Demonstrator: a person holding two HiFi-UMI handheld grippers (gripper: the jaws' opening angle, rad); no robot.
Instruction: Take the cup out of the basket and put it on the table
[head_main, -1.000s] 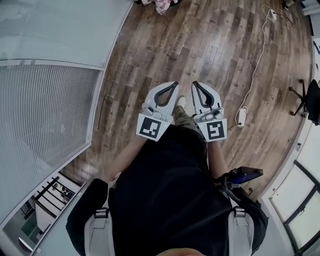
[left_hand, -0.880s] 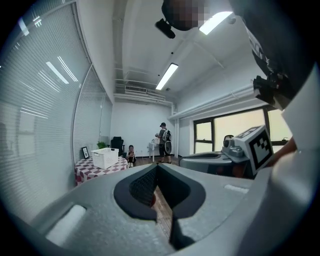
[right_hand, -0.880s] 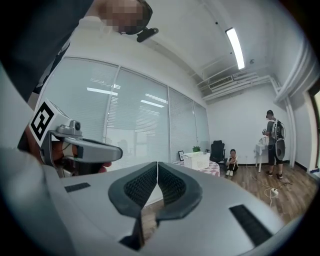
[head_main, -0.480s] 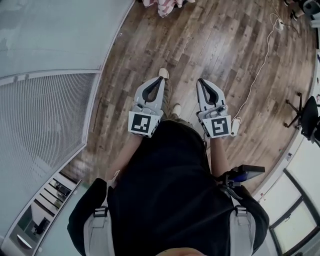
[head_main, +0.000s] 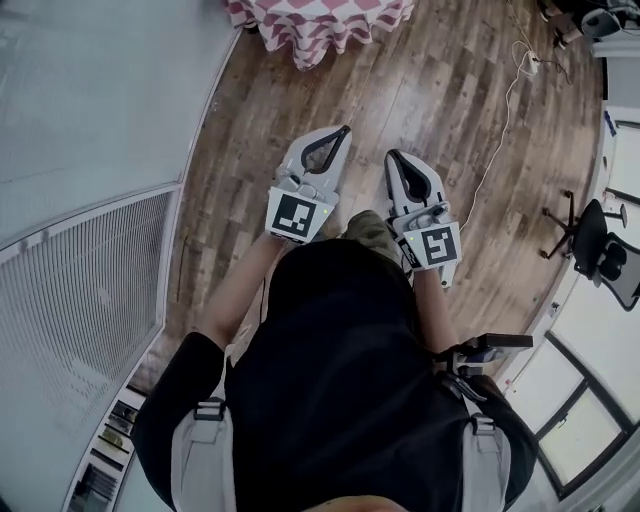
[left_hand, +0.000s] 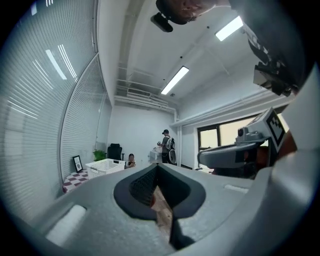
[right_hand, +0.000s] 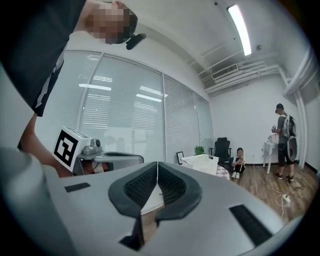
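Note:
Far ahead, a white lattice basket (left_hand: 105, 166) (right_hand: 200, 162) stands on a table with a red-and-white chequered cloth (head_main: 320, 20) (left_hand: 74, 180). No cup shows in any view; the basket's inside is hidden. In the head view my left gripper (head_main: 345, 130) and right gripper (head_main: 391, 156) are held level, side by side over the wooden floor, short of the table. Both have their jaws shut tip to tip with nothing between them. The left gripper view shows the right gripper (left_hand: 235, 155) beside it, and the right gripper view shows the left gripper (right_hand: 107, 160).
A wall of window blinds (head_main: 80, 300) runs along the left. A white cable (head_main: 500, 130) trails over the floor at the right, near an office chair (head_main: 595, 245). A framed picture (left_hand: 78, 163) and a plant (left_hand: 100, 155) are by the basket. A standing person (right_hand: 285, 145) and a seated person (right_hand: 239, 159) are at the room's far end.
Both grippers and the person have travelled forward over the floor. The chequered table has come into the top of the head view. Both jaws stay shut.

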